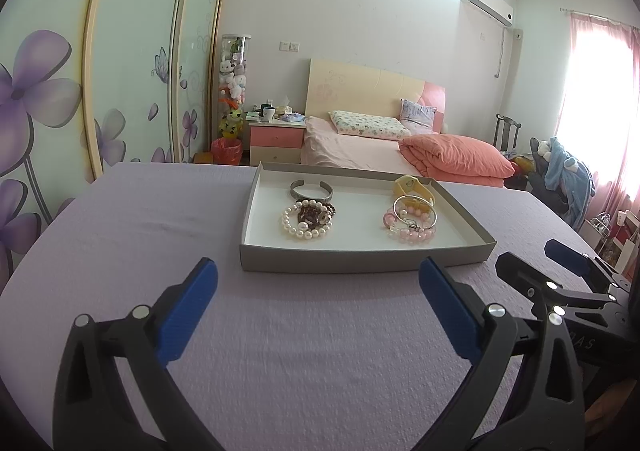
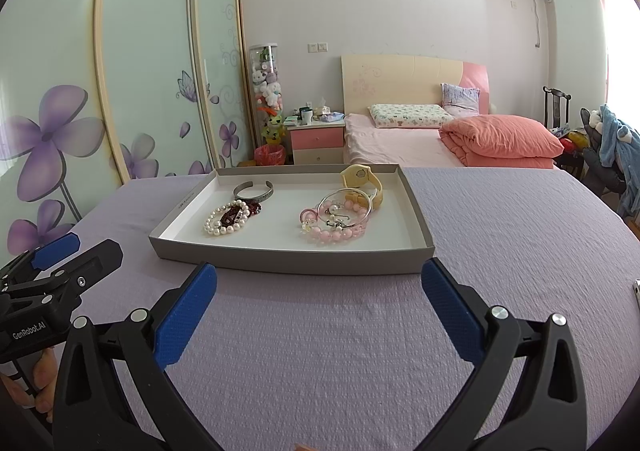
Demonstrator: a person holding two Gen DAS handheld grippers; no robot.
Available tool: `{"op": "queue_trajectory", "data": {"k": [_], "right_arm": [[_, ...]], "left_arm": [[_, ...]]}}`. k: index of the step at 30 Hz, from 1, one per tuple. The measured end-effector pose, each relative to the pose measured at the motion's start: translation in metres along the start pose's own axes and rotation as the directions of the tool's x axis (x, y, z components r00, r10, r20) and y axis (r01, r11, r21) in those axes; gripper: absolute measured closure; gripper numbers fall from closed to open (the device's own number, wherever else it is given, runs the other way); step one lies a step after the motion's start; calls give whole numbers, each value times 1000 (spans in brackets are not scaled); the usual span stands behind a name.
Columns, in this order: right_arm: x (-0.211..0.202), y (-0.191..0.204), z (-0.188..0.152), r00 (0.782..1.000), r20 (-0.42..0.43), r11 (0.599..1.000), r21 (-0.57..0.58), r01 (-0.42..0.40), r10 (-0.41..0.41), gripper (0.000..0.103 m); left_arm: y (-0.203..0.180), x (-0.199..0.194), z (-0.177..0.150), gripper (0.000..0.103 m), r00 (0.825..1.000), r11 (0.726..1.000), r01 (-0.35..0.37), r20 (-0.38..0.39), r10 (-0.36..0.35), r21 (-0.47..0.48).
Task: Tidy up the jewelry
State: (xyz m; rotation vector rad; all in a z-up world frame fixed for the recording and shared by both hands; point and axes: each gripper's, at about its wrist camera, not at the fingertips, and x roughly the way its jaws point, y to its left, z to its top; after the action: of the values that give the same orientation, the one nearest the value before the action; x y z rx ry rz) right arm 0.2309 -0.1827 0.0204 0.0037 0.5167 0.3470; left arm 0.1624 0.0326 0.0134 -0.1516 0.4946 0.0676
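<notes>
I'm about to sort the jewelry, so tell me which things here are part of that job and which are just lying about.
Part of the job: grey tray, silver cuff, pearl bracelet, dark red bead bracelet, yellow watch, silver bangle, pink bead bracelet.

Lying about: bed, nightstand, plush toy tube.

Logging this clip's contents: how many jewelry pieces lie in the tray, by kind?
All lie inside the gray tray.
Metal cuffs or bangles: 2, the dark cuff and the silver bangle
Bead bracelets: 3, the pearl bracelet, the dark red bracelet and the pink bracelet
Watches: 1, the yellow watch
Total: 6, though overlapping pieces may hide more.
</notes>
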Motion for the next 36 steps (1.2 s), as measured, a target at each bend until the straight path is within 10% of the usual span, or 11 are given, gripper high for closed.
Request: {"op": "queue_trajectory", "data": {"k": [36], "right_arm": [[0, -1, 0, 1000, 0, 1000, 1, 0, 0, 1]], "left_arm": [[-2, 9, -2, 2, 1000, 1000, -16, -20, 16, -2]]}}
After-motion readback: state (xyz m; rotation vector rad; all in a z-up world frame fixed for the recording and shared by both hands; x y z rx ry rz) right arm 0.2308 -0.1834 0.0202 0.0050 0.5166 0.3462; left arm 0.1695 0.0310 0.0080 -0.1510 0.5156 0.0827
